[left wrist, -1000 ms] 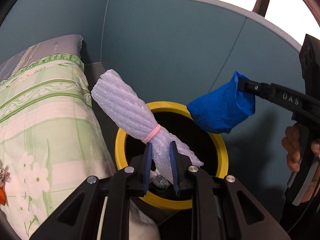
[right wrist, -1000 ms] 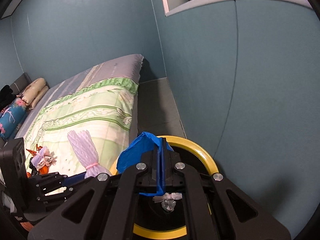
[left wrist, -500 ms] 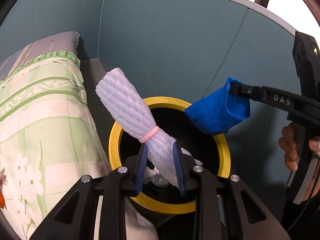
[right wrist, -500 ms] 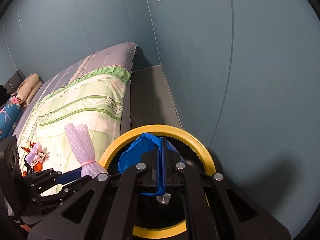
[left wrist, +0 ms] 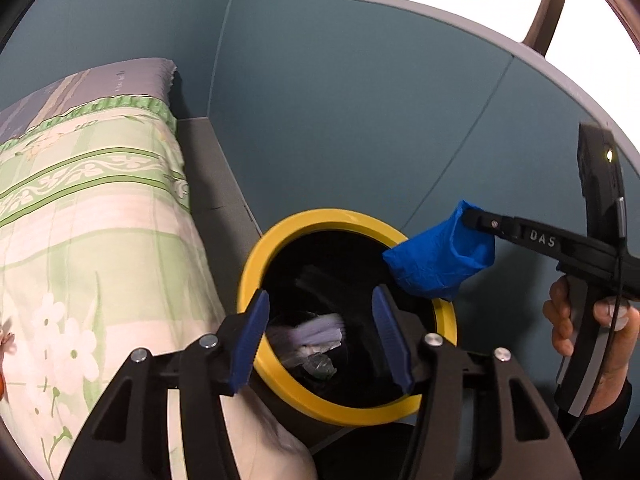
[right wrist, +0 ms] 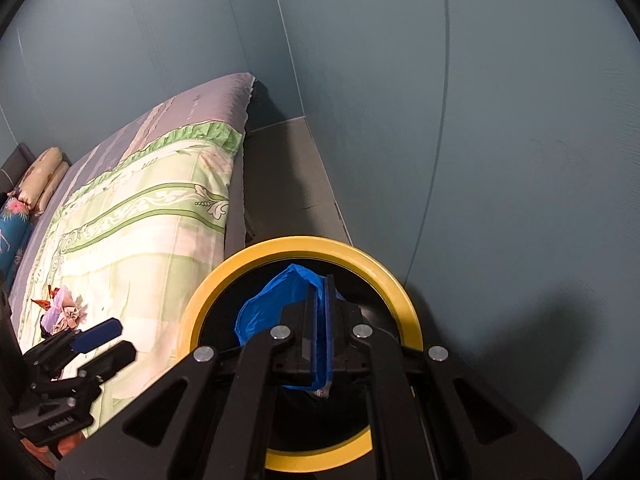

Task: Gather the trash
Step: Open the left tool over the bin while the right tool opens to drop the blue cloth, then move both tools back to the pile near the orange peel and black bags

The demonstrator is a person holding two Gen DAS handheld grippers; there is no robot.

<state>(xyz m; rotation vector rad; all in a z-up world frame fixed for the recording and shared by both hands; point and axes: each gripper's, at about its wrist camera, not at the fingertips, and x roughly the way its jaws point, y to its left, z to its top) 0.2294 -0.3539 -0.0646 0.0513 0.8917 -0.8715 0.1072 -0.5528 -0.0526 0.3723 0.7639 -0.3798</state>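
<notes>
A black bin with a yellow rim (left wrist: 256,264) stands between the bed and the blue wall; it also shows in the right wrist view (right wrist: 224,280). My left gripper (left wrist: 320,312) is open and empty above the bin mouth. A white foam net sleeve (left wrist: 316,334) lies inside the bin with other scraps. My right gripper (right wrist: 319,288) is shut on a crumpled blue wrapper (right wrist: 272,300) and holds it over the bin's right side; the wrapper also shows in the left wrist view (left wrist: 436,260).
A bed with a green floral quilt (left wrist: 80,240) lies left of the bin. A bundle of coloured scraps (right wrist: 64,312) sits on the quilt. A grey floor strip (right wrist: 288,168) runs along the blue wall (right wrist: 500,120).
My left gripper has opened and the foam net sleeve has dropped into the bin. My right gripper has moved lower over the bin with the blue wrapper.
</notes>
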